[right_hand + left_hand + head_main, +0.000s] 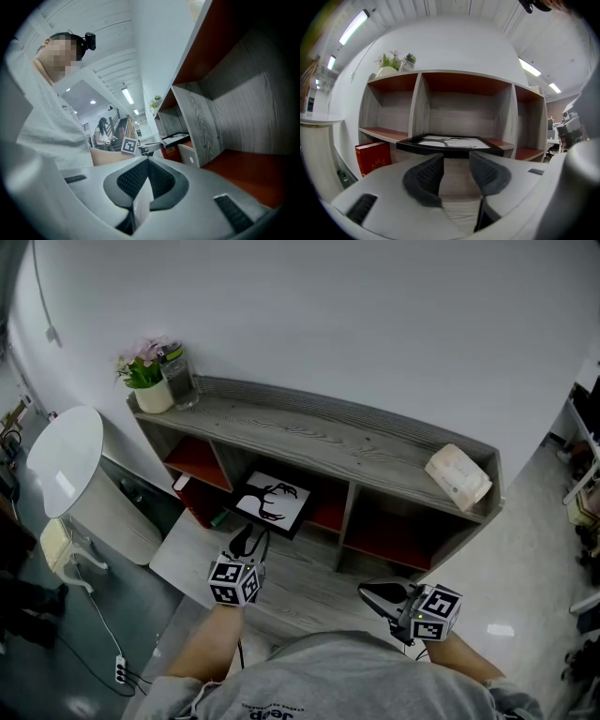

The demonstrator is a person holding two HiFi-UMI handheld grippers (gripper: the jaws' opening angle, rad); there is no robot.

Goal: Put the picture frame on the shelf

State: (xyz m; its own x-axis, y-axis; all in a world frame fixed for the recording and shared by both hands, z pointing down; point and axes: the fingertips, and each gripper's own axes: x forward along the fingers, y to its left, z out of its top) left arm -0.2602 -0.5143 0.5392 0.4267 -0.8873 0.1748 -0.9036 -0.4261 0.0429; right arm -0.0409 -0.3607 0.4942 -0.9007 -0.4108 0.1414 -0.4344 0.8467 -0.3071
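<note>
- The frame (272, 502) lies flat in the middle compartment of the shelf (309, 432). Its front part sticks out past the shelf edge. It has a black border and a white picture with a dark branching shape.
- The left gripper (248, 538) is just in front of the frame and points at it, at about the same height.
- In the left gripper view, the jaws of the left gripper (455, 159) stand apart, with only air between them. The black front edge of the frame (450, 146) is beyond the fingertips, and the pads do not touch it.
- The right gripper (367, 591) is lower right in the head view, well apart from the frame and in front of the right compartment.
- In the right gripper view, the jaws of the right gripper (147, 161) are closed, tip against tip. I see no object held there.
- A red book (372, 157) stands under the left compartment.
- On top of the shelf, a pot of flowers (145, 367) and a jar (178, 376) stand at the left end. A beige bundle (457, 474) lies at the right end.
- A round white table (66, 456) stands to the left of the shelf.
</note>
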